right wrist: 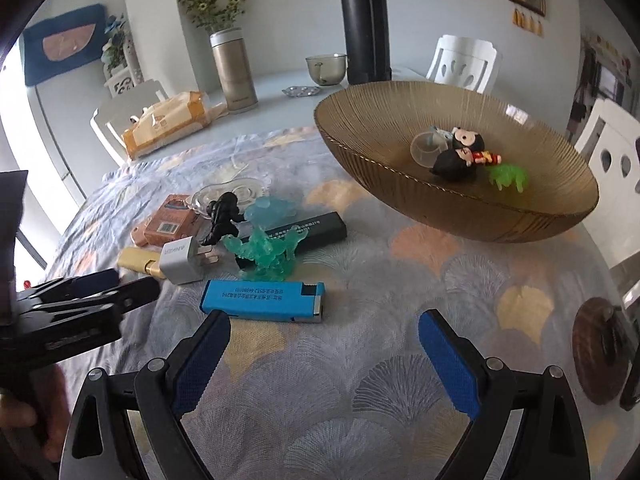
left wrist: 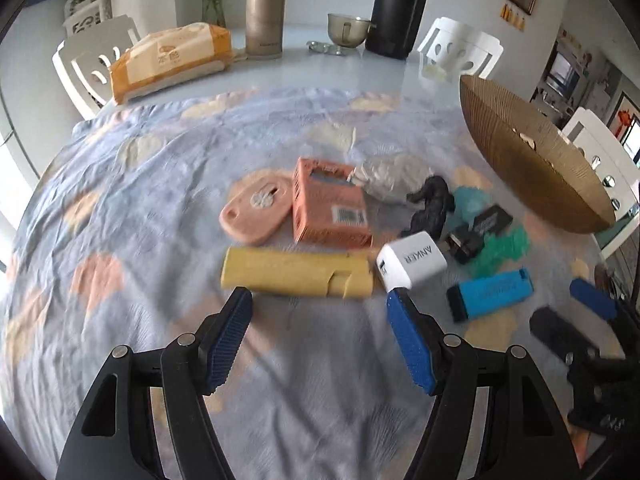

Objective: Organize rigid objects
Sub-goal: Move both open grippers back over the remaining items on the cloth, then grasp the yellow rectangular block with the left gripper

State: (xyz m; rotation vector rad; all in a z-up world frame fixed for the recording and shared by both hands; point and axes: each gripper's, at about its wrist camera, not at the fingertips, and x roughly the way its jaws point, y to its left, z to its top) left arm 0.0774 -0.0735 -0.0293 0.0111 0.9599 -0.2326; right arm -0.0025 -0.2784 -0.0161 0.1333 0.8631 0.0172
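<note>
My left gripper [left wrist: 320, 300] is open and empty, just in front of a yellow case [left wrist: 296, 272] and a white Anker charger [left wrist: 412, 266]. Behind them lie an orange box [left wrist: 328, 208], a pink tag [left wrist: 256, 210], a black figurine [left wrist: 432, 204] and a green figurine [left wrist: 504, 246]. My right gripper [right wrist: 324, 320] is open and empty, just in front of a blue lighter [right wrist: 264, 301]. The amber glass bowl [right wrist: 380, 120] at the right holds small toys, a clear cup [right wrist: 428, 149] and a green figure [right wrist: 510, 176].
A black flat box [right wrist: 308, 229] lies behind the green figurine [right wrist: 264, 252]. At the table's far side stand a gold flask [left wrist: 264, 12], a black bottle [left wrist: 400, 8], a tissue pack [left wrist: 172, 60] and a glass cup [left wrist: 348, 30]. White chairs surround the table.
</note>
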